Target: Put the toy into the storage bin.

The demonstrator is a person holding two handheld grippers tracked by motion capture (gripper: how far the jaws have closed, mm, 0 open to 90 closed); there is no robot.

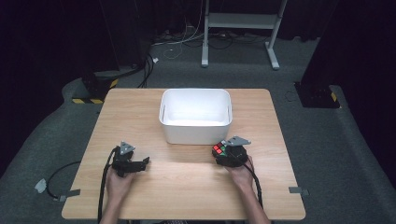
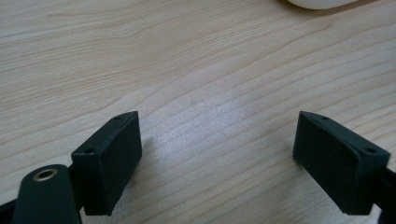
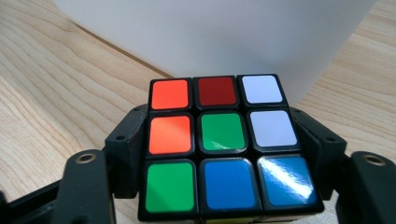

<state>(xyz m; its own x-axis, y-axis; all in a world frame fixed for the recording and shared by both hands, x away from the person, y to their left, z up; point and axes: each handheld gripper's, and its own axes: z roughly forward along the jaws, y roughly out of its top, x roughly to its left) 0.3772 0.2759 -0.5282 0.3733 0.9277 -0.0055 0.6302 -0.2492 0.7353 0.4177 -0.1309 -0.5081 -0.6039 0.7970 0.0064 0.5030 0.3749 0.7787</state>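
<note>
The wooden bench (image 1: 187, 186) fills mid-frame, grey carpet and cables behind it. The white tub (image 1: 195, 115) sits centre. Right gripper (image 3: 219, 140) pinches the puzzle cube (image 3: 219, 144) just below the tub's lower right corner; it could knock the wall. Left gripper (image 2: 217, 158) has its fingers spread, empty.

A light wooden table (image 1: 187, 186) carries a white bin (image 1: 196, 114), seemingly empty.

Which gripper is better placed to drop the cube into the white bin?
Right. The right gripper is shut on the cube, just in front of the bin. The left gripper is open over bare table, holding nothing.
</note>
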